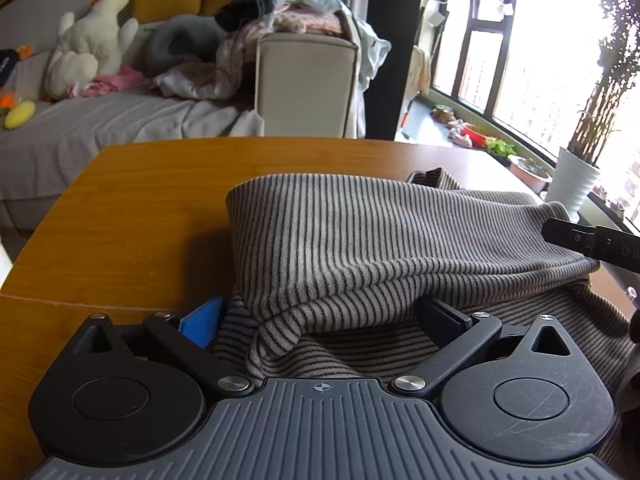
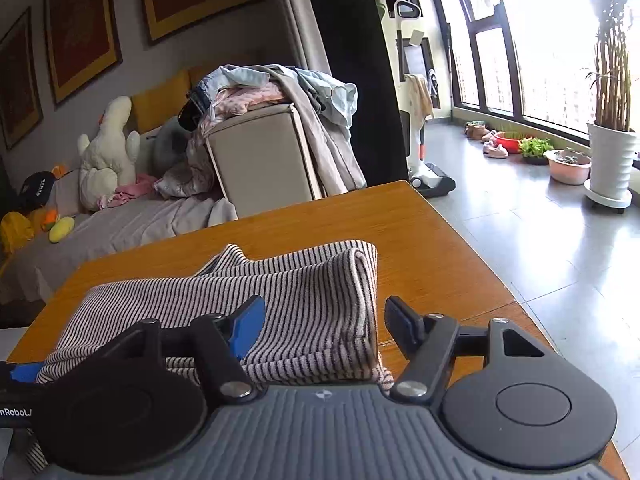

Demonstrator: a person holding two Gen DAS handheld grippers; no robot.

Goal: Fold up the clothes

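A striped knit garment (image 1: 384, 248) lies partly folded on the wooden table (image 1: 132, 208), bunched toward its near edge, long axis running across both grippers. The left gripper (image 1: 324, 316), jaws spread wide, straddles a loose fold; the right gripper (image 2: 324, 320), jaws parted and pinching nothing, brackets the garment's folded end nearer the table's right edge.
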